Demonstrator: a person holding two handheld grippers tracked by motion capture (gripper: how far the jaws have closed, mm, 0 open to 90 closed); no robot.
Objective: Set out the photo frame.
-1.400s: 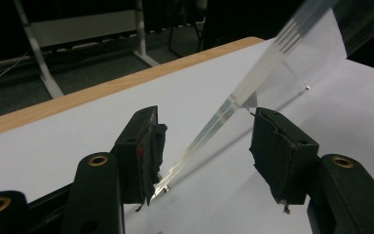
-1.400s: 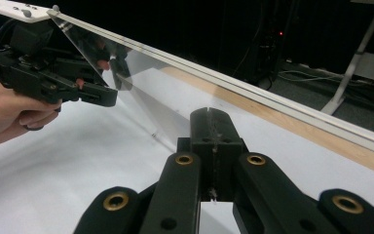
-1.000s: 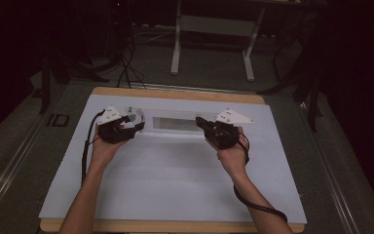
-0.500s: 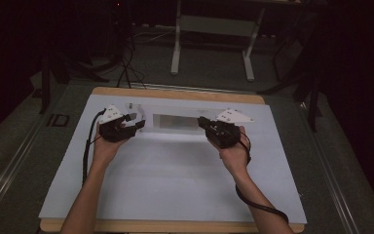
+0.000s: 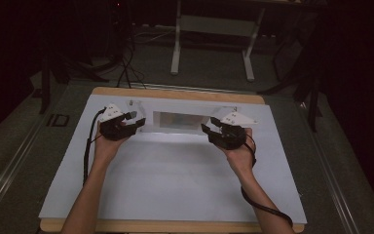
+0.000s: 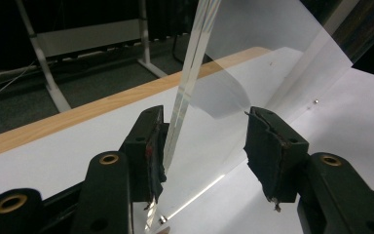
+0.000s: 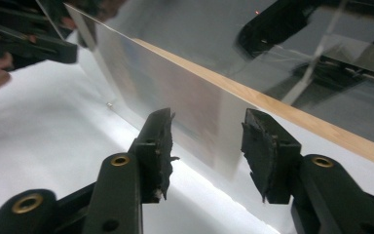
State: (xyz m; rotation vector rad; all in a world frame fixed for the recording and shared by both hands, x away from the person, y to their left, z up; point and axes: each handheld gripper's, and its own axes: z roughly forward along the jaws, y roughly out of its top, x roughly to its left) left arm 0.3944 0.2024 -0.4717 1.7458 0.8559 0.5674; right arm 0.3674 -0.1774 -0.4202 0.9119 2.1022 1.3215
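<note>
A clear plastic panel [image 5: 180,121] stands on edge across the far part of the white mat. My left gripper [image 5: 140,119] is at its left end. In the left gripper view the panel's edge [image 6: 187,78] lies against one pad while the other pad [image 6: 265,146] stands well off, so that gripper [image 6: 204,131] is open; its jaws have just been closing a little. My right gripper [image 5: 209,126] is at the panel's right end. Its jaws have just been opening, and in the right gripper view [image 7: 207,131] the panel's end [image 7: 165,83] sits between them, untouched.
The white mat [image 5: 175,175] covers a wooden table whose far edge [image 5: 175,93] runs just behind the panel. A metal stand [image 5: 209,44] and cables [image 5: 126,63] are on the dark floor beyond. Cords trail from both grippers along the person's forearms.
The right gripper's jaws have opened off the panel's right end, and that hand has shifted slightly down and back. The left hand and the panel have stayed put.
</note>
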